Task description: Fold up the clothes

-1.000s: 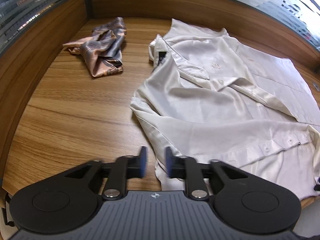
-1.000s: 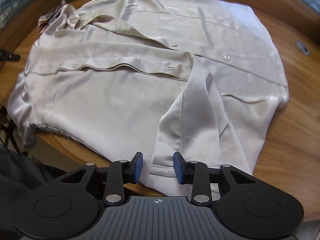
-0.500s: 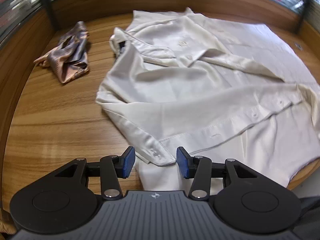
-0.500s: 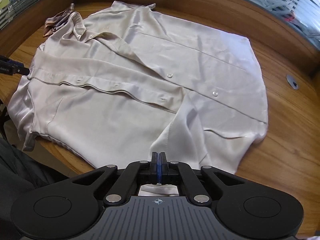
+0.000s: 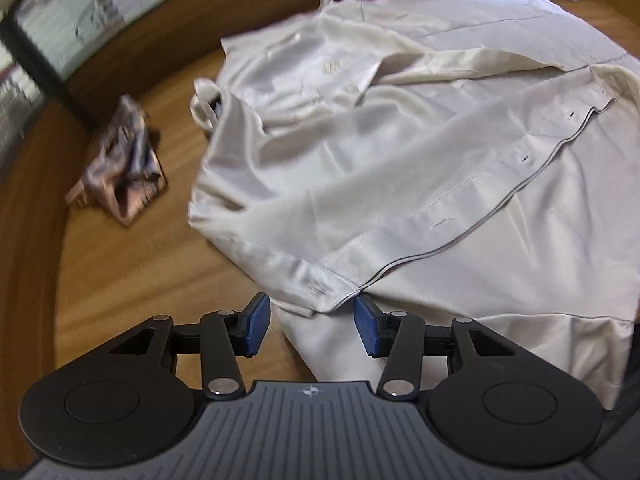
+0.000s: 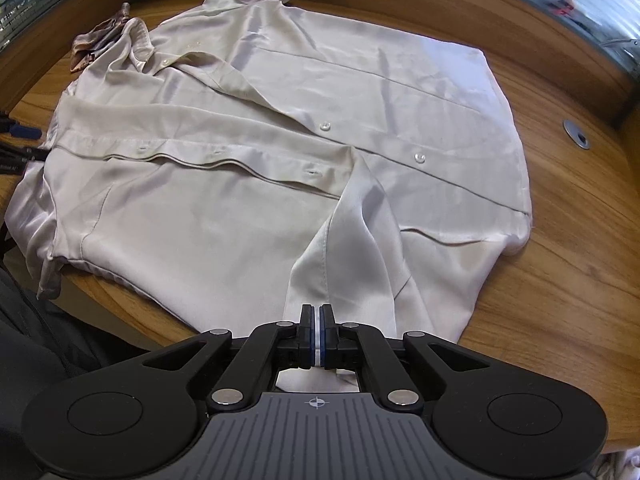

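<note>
Cream shirt spread on the wooden bench, one sleeve pinched.
Left wrist view: the left tongs [image 5: 311, 325] stood spread, the shirt [image 5: 420, 168] cuff lying between their pads; a patterned cloth [image 5: 120, 168] lay at middle left. Right wrist view: the right tongs [image 6: 319, 336] were pressed together on the shirt's [image 6: 260, 152] sleeve at lower centre.

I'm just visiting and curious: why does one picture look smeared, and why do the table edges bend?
Left wrist view: motion blur smears the patterned cloth and the wood grain, while the left gripper itself stays sharp. Right wrist view: crisp, with soft sheen on the shirt. Both views: the fisheye lens curves the table edge.
</note>
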